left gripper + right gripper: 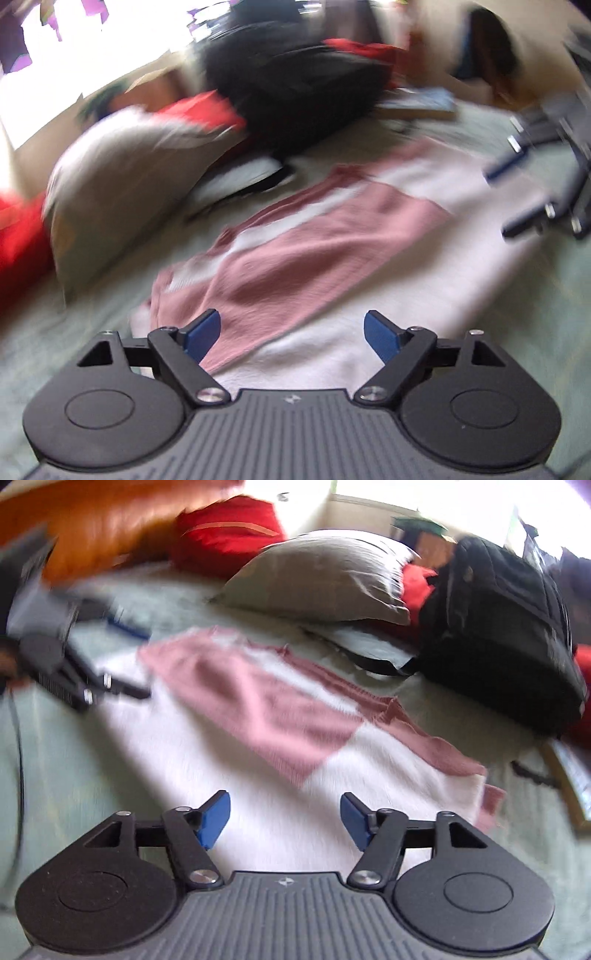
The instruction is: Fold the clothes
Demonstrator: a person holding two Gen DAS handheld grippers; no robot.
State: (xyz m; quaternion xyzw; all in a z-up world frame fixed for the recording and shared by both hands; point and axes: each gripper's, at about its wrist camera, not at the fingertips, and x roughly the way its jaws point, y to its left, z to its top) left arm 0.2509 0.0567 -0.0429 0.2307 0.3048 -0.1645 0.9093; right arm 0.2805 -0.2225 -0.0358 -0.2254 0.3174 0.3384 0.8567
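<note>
Daylight blows out white at 11 o'clock in the left wrist view and 1 o'clock in the right, motion blur smears both, and fisheye bends the edges.

The garment [306,236] is dusty pink and white in broad blocks, the pink part finely ribbed. The bedsheet [48,760] beneath is pale mint green. At ten o'clock in the left wrist view lies a grey-beige pillow [122,184], with a red cushion [18,243] at nine o'clock. A black backpack [498,635] sits at two o'clock in the right wrist view. The left gripper [291,334] and right gripper [284,818] are black with blue pads.
</note>
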